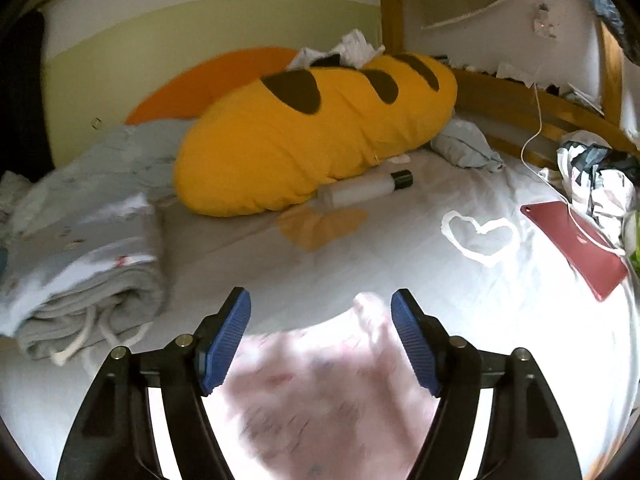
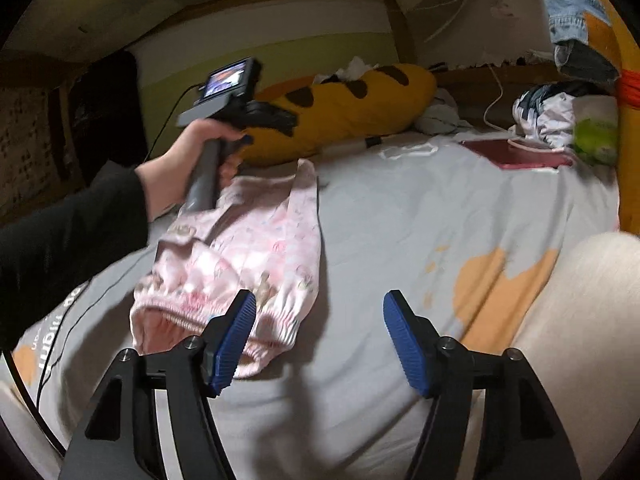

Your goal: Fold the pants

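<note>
Both the left gripper (image 1: 321, 336) and right gripper (image 2: 320, 336) stand wide open, holding nothing; pink pants (image 2: 248, 256) lie folded on the bed (image 2: 420, 208), apparently just released; next, regrasp for another fold

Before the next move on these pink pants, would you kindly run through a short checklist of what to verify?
1. Left claw open, nothing pinched: ok; the pink pants lie under it, pads apart.
2. Right claw open and empty: ok; only bedsheet shows between its pads.
3. Pants released onto the bed: ok, lying bunched, waistband toward the right claw.
4. Pants folded neatly: not ok; the fabric looks rumpled and uneven.
5. Room beside the pants: ok to their right; the red tablet and bottle sit farther off.
6. Leg ends aligned: cannot tell, the person's hand hides that end.
</note>
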### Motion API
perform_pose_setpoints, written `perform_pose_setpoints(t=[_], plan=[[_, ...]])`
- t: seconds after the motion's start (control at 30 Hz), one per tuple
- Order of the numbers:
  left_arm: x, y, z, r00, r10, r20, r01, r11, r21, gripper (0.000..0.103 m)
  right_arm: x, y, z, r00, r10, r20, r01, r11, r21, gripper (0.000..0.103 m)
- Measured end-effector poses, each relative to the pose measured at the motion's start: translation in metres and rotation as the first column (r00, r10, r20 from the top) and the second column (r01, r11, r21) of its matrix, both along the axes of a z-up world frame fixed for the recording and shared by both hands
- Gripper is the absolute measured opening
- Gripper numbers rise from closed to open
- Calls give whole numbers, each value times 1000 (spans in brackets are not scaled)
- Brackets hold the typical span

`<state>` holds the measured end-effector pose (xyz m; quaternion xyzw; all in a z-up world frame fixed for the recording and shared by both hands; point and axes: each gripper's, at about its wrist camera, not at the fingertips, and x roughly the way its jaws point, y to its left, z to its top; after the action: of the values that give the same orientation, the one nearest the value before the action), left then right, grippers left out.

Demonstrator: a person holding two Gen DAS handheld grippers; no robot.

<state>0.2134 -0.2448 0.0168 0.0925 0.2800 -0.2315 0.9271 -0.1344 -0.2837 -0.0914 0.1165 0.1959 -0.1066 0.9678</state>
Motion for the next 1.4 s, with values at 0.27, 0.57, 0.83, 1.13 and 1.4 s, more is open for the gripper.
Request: perform_pose_setpoints(t=[0.27,0.57,0.83,1.13,1.4], plan=[[-102,92,-4,993,121,0,-121,992,-37,69,-1,0,24,994,100,42,-98,994,-45,68],[-208,127,-33,990,64,-122,-66,998,-12,51,23,-40,31,972,235,-20,-225,949,222,58],[-272,126,-45,984,-30,-176,6,990,-141,51,14,-25,31,953,287,-95,-287,958,21,54],[-285,123,-62,988,-47,-148,18,982,-188,40,19,-4,15,940,321,-116,-325,946,-19,38],[-294,97,-78,998,-17,-58,18,1000,19,42,34,-13,1,944,286,-165,-285,958,33,38]])
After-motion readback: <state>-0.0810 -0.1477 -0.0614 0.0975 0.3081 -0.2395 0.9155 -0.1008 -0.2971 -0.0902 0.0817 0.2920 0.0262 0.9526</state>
